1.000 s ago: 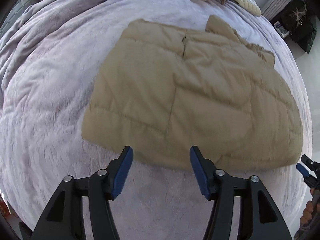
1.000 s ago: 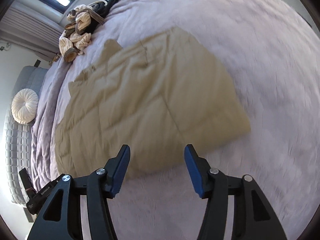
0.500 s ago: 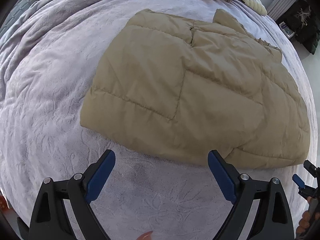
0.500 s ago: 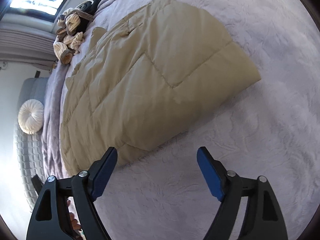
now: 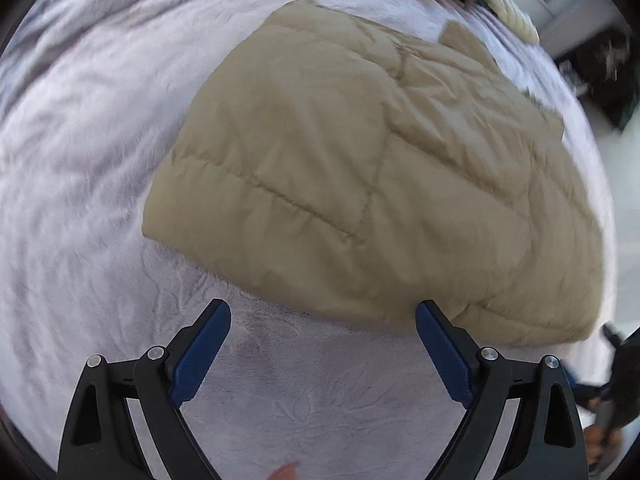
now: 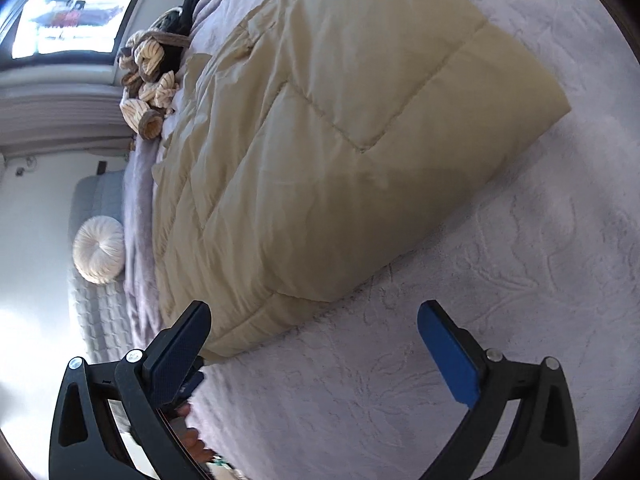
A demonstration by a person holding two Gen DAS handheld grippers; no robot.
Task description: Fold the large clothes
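A tan quilted puffer jacket [image 5: 372,168] lies folded on the lilac bedspread [image 5: 80,160]; it also shows in the right wrist view [image 6: 320,152]. My left gripper [image 5: 323,322] is open and empty, just short of the jacket's near folded edge. My right gripper [image 6: 314,322] is open and empty, its left pad close to the jacket's near corner, above the bedspread [image 6: 480,320]. The other gripper shows dimly at the left wrist view's right edge [image 5: 616,360].
A heap of striped cream and brown clothes [image 6: 150,80] lies at the far end of the bed. A round cream cushion [image 6: 99,249] rests on a grey quilted seat beside the bed. A window [image 6: 64,20] is beyond.
Both grippers have opened wide and moved closer to the jacket's near edge. The right wrist view has swung so the jacket fills more of it.
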